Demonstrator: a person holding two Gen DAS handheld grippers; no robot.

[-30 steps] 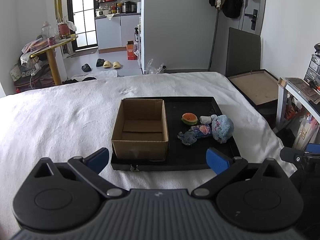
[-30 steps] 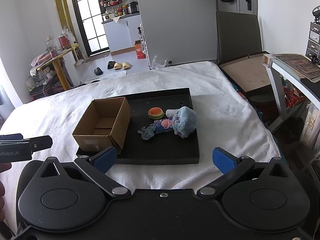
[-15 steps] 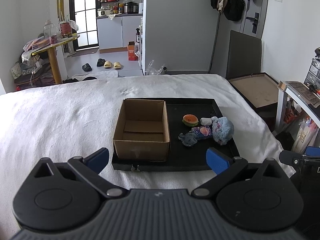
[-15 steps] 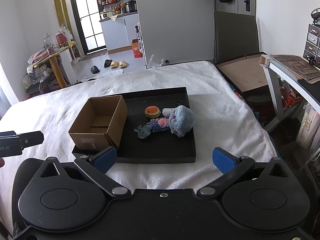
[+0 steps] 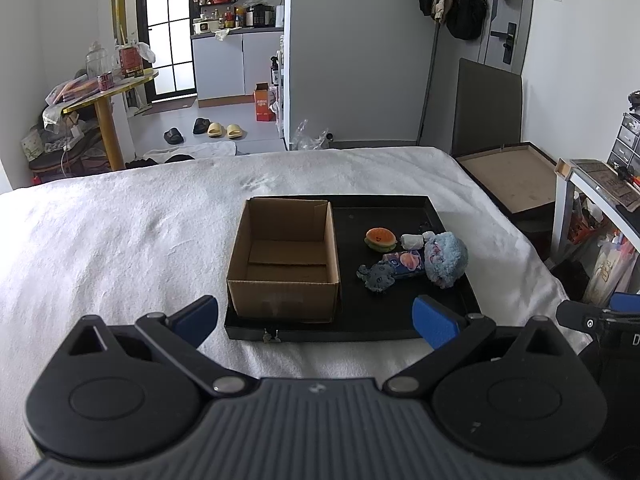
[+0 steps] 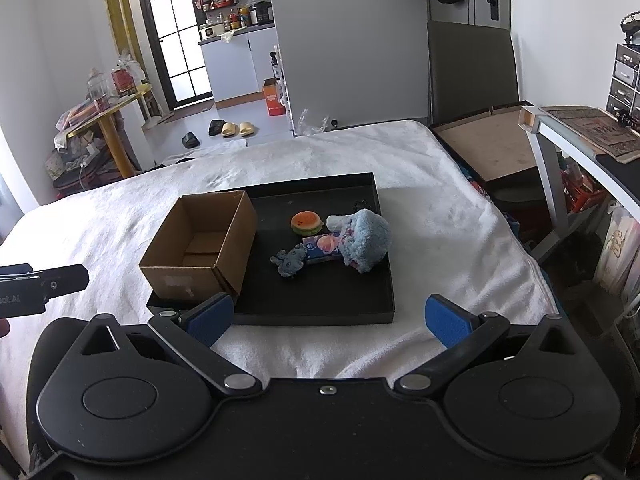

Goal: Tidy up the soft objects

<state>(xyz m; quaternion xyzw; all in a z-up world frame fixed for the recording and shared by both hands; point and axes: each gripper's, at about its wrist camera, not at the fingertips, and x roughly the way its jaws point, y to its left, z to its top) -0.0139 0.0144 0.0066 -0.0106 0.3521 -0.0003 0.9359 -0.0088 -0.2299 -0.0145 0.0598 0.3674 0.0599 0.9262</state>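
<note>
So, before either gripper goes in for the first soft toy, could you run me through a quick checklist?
1. Cardboard box open and empty: ok.
2. Box sits inside the black tray, left half: ok.
3. Soft items reachable in the tray's right half, burger toy, blue plush and grey-blue plush: ok.
4. Left gripper open, holding nothing: ok.
5. Right gripper open, holding nothing: ok.
6. Flat packet free of the blue plush: not ok, the plush lies against its end.
</note>
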